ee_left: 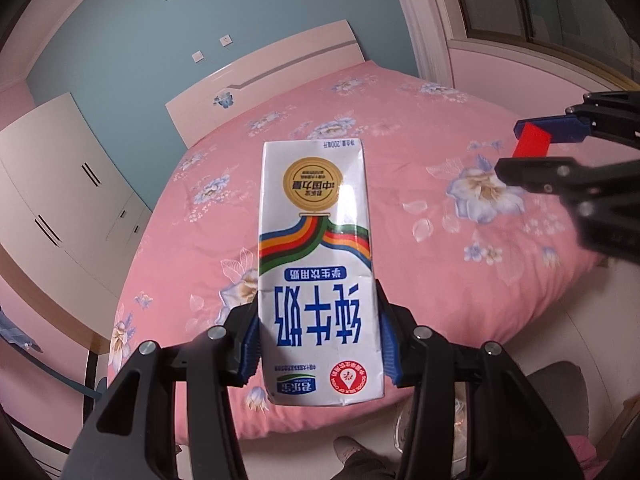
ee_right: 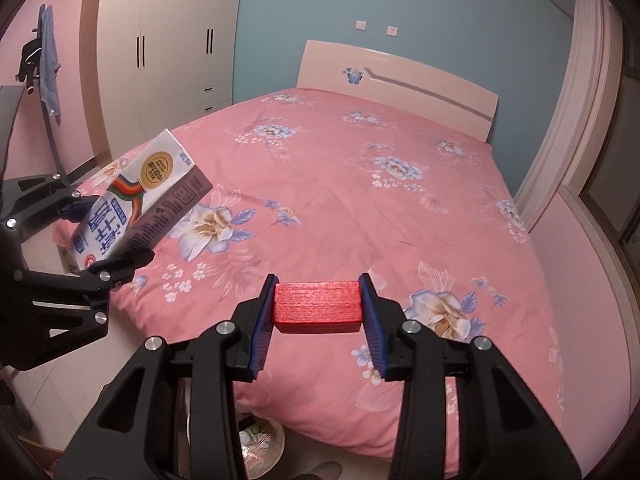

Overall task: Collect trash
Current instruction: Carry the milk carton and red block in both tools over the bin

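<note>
Holding both pieces of trash in the air above the foot edge of the bed (ee_right: 360,208), the two grippers are each already loaded. The left gripper (ee_left: 318,332) has its jaws clamped on the lower part of a milk carton (ee_left: 316,264), pads pressing its two narrow sides, with the printed face turned to the camera and most of the carton sticking out past the fingers. The right gripper (ee_right: 318,308) has its jaws clamped on the two ends of a small red block (ee_right: 318,300), which sits square between the pads. The carton looks like thin card, probably light and likely empty, so its walls would dent under a hard squeeze; gripped low as it is, the long free end could swing or tip. The block looks stiff and solid, and its flat ends suit the pads well. A bin (ee_right: 260,440) with scraps in it shows on the floor below the bed's foot edge, probably where both go.
</note>
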Demonstrator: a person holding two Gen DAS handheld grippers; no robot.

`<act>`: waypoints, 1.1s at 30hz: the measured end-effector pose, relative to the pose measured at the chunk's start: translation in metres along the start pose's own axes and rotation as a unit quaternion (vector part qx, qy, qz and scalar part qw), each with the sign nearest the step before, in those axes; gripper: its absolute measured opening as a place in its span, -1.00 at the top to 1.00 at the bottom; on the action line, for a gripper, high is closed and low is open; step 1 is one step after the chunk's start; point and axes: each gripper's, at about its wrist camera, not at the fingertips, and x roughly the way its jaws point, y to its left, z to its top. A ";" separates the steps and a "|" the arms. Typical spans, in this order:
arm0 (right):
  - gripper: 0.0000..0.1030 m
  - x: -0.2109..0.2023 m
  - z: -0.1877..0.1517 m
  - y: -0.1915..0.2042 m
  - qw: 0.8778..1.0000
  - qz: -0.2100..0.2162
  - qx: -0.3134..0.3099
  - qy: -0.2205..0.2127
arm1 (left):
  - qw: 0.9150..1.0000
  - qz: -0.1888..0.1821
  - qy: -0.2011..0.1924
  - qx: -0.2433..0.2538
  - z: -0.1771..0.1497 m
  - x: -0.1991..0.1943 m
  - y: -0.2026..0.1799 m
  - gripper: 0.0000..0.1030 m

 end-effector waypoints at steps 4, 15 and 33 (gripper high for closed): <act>0.20 0.008 -0.015 0.004 1.000 0.004 -0.003 0.016 | 1.000 -0.011 0.018 0.000 -0.017 0.011 -0.005 0.03; 0.19 0.053 -0.068 0.015 0.997 0.022 0.001 0.074 | 0.996 -0.055 0.070 0.008 -0.063 0.050 -0.031 0.03; 0.19 0.112 -0.142 0.047 0.985 0.069 0.006 0.155 | 0.982 -0.121 0.138 0.030 -0.126 0.101 -0.080 0.03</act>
